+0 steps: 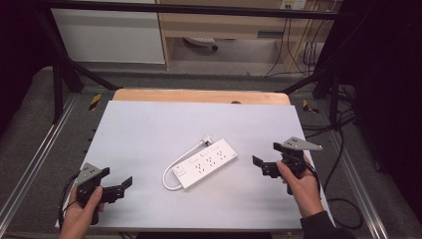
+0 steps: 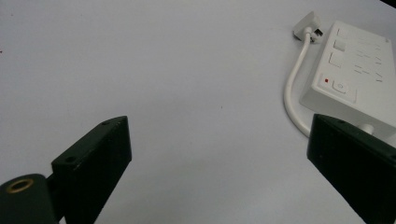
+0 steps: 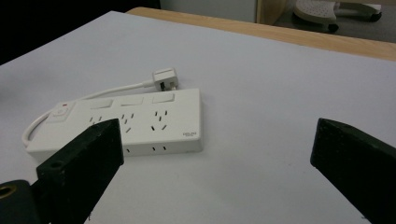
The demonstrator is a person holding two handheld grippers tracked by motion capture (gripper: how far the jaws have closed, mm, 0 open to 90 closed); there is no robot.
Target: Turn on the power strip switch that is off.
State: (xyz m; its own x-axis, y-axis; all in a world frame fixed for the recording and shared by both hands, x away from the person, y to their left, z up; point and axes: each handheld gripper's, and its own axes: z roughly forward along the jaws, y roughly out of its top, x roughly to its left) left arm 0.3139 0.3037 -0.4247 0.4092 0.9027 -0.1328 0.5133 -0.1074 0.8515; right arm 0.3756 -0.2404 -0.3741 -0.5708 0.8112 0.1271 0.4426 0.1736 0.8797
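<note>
- High view: a white power strip lies flat and diagonal near the middle of the white counter. Its white cable loops from the nearer end around the left side, and the plug rests just beside the far end of the strip. The left gripper sits well apart to the left of the strip, jaws spread, holding nothing. The right gripper sits near the strip's right side, jaws spread, likewise released.
- Left gripper view: both black jaws stand wide apart above bare counter. The power strip lies beyond the right jaw, switch end nearest, with a red indicator beside the switch.
- Right gripper view: the jaws stand wide apart. The power strip lies beyond the left jaw, its plug just behind it.
</note>
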